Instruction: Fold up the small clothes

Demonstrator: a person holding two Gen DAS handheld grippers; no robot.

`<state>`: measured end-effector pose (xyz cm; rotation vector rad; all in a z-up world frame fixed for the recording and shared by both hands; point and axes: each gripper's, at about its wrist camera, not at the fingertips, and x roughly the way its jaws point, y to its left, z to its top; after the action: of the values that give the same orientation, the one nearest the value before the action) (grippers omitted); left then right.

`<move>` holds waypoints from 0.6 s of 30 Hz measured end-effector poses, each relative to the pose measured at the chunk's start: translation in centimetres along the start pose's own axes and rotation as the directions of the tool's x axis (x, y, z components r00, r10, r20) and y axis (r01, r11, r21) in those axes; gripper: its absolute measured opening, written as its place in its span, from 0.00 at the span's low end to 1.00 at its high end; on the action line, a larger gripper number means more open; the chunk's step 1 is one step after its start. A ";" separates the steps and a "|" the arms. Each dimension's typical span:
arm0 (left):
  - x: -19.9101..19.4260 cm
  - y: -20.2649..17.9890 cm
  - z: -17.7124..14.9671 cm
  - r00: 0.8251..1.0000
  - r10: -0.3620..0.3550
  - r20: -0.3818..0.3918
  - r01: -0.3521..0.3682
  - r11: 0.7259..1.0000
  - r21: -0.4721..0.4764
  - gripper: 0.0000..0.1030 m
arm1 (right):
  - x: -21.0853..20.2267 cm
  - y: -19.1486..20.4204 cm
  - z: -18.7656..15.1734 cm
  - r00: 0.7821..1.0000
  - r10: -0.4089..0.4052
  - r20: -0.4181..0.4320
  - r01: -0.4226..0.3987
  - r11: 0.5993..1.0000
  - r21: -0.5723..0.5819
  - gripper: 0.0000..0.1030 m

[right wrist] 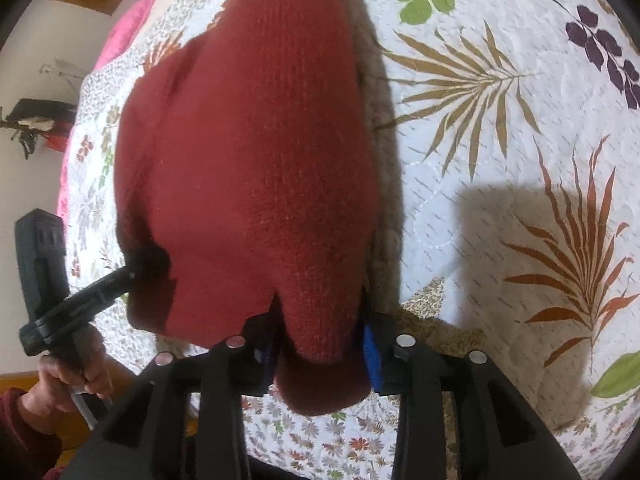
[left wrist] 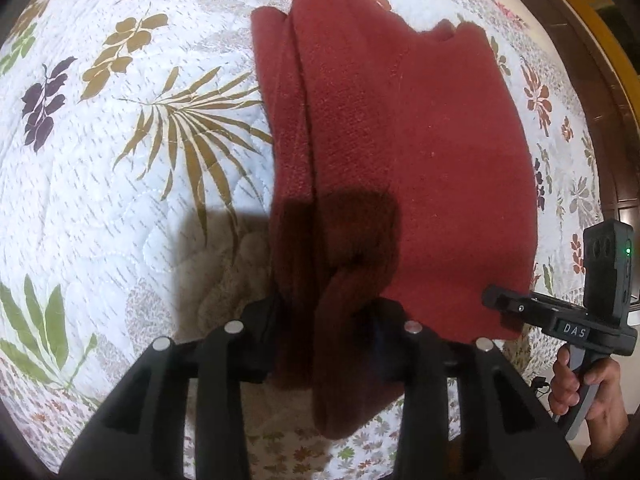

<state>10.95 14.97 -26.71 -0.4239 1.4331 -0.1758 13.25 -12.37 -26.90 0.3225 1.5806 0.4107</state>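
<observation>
Your left gripper is clamped on a bunched corner of the dark red knitted garment; a thick roll of the knit bulges out between its black fingers and hangs toward the camera. Your right gripper is likewise closed on another corner of the same garment, with cloth packed between its blue-padded fingers and a fold drooping below them.

The garment is doubled over, its layered edges showing along its left side in the left wrist view. It stretches away from both grippers over the white quilted bedspread printed with coloured leaves, running out toward the bed's far edge. Whether its far part lies on the quilt or hangs just above it is hard to tell, though it throws a dark shadow beside itself.

In the left wrist view, your right hand grips the other tool's handle near the bed's right edge, a green light lit on the black unit above it. In the right wrist view, your left hand, in a dark red sleeve, holds its handle at the left edge.
</observation>
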 end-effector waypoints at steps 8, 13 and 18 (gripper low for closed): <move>-3.2 -0.9 -0.4 0.993 0.108 0.038 -0.108 0.994 -0.003 0.64 | -2.7 1.9 -0.7 0.993 -0.105 0.058 0.107 0.994 -0.031 0.61; -5.8 -2.2 -0.7 0.978 0.199 0.066 -0.198 0.980 -0.013 0.76 | -6.0 2.8 -1.6 0.975 -0.176 0.136 0.184 0.982 -0.046 0.86; -8.8 -4.5 -0.7 0.947 0.287 0.143 -0.296 0.954 0.044 0.86 | -9.1 4.5 -2.1 0.949 -0.235 0.210 0.249 0.967 -0.045 0.91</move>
<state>9.62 14.03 -16.92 -0.1623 1.3350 0.0457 11.41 -12.55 -16.74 0.1089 1.3812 0.2340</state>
